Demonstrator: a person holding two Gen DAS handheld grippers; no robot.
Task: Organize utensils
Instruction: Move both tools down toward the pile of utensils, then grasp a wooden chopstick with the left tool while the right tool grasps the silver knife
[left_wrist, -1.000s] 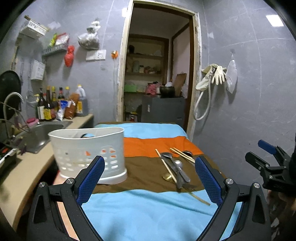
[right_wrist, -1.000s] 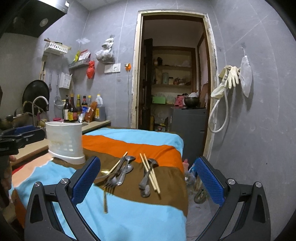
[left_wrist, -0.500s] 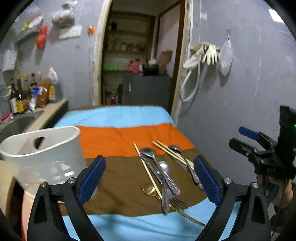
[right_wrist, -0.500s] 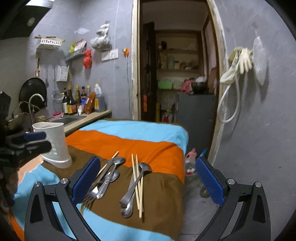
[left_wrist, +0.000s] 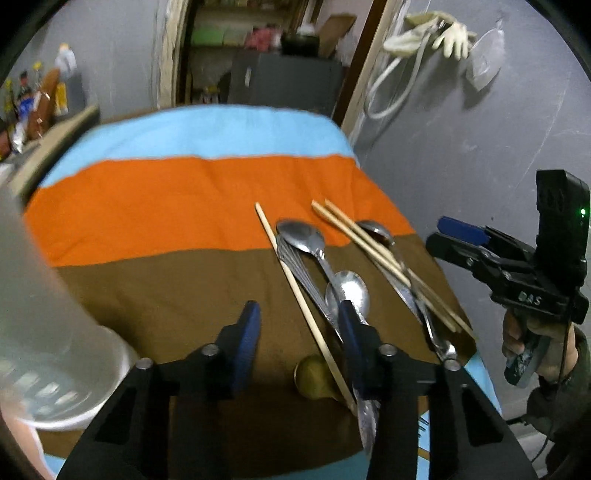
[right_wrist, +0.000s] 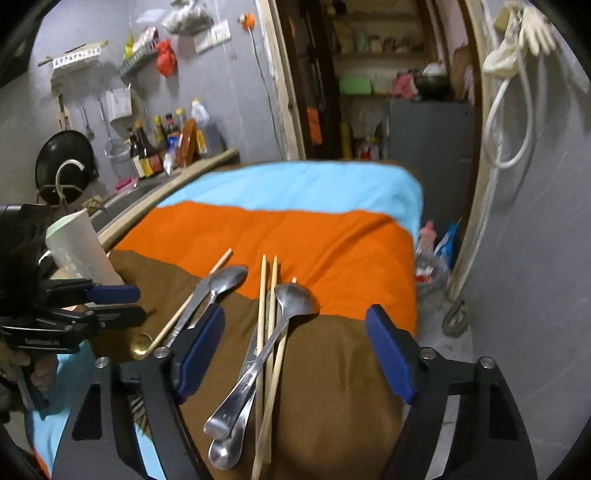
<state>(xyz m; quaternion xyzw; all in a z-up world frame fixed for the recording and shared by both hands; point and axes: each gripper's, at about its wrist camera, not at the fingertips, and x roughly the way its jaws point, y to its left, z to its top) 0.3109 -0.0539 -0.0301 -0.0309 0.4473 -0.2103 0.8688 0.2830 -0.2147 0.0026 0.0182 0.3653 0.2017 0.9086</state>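
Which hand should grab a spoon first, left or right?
Probably right. The right tool is wide open with a spoon lying between its fingers. The left tool is narrower, and its spoons lie off to one side.

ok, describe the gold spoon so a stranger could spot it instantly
Start at the striped cloth on the table and go to its brown band, where the cutlery lies. In the left pile, the gold spoon sits nearest the left gripper, its bowl beside a chopstick. It is the only brass-coloured piece; the others are silver steel.
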